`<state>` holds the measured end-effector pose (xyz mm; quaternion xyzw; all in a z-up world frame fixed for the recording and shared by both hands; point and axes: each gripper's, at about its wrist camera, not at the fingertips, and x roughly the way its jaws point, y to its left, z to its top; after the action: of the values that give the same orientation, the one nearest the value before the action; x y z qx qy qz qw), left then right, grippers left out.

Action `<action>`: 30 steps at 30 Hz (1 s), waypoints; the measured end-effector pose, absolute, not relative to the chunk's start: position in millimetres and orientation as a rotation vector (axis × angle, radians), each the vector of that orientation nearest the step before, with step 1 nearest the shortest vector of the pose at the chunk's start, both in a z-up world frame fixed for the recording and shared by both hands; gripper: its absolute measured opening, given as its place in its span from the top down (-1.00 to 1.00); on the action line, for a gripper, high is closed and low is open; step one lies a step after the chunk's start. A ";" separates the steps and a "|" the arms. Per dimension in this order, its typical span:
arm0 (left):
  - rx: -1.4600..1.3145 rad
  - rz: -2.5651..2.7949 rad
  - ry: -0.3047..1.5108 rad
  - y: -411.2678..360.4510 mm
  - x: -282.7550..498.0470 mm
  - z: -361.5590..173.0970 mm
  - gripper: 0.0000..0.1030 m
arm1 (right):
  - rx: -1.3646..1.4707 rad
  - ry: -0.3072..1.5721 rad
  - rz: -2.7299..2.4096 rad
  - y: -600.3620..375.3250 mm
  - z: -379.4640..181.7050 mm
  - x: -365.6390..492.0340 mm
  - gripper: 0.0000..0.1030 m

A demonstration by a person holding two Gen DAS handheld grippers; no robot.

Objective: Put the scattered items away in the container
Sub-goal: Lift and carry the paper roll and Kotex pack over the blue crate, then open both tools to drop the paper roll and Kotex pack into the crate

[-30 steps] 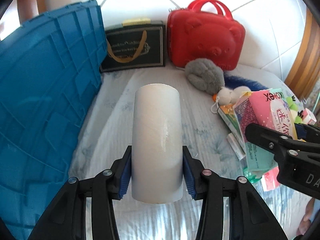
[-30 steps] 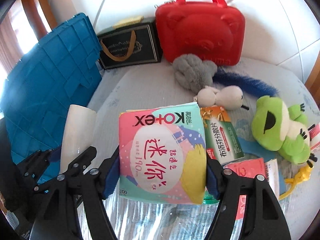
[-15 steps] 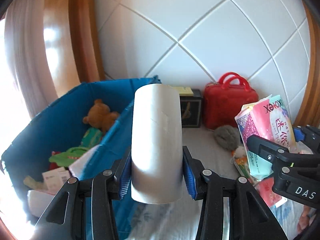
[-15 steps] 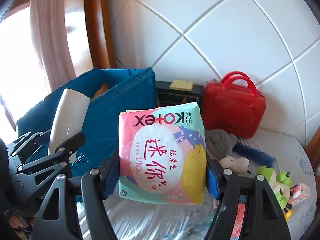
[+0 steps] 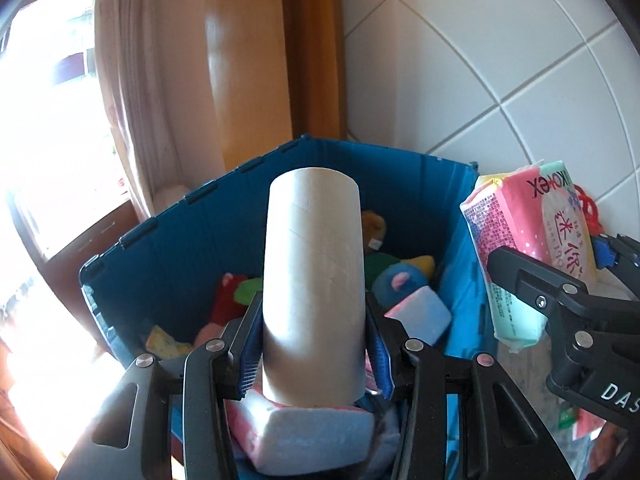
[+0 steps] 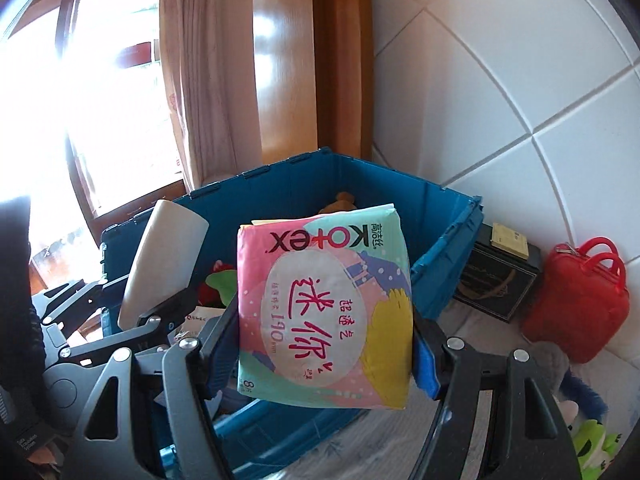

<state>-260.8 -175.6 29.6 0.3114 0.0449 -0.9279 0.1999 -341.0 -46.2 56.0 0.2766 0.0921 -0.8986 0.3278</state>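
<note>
While we hold the pale cardboard tube [image 5: 314,300] clamped in the left gripper [image 5: 314,354] over the blue plastic crate [image 5: 160,240], the right gripper [image 6: 326,350], pinching the pink soft pad packet [image 6: 324,312], hangs nearer its rim; releasing there may drop the packet outside.

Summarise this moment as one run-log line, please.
left gripper: shut on cardboard tube | right gripper: shut on Kotex pack | both above blue crate
</note>
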 end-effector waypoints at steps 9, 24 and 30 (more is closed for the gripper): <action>0.982 -2.594 0.163 -221.5 -288.8 6.3 0.14 | 0.776 0.274 -2.376 -92.2 47.0 -360.6 -0.37; 0.933 -2.632 0.146 -218.0 -289.3 23.0 -0.79 | 0.777 0.315 -2.460 -84.3 52.0 -365.0 -0.83; 0.908 -2.642 0.163 -206.7 -280.8 29.7 -0.79 | 0.748 0.304 -2.479 -66.7 61.8 -351.5 -0.86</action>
<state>-280.8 -206.7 29.7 0.3198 0.0572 -0.9302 0.1709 -351.5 -66.7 61.8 0.2766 0.1124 -0.9171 0.2640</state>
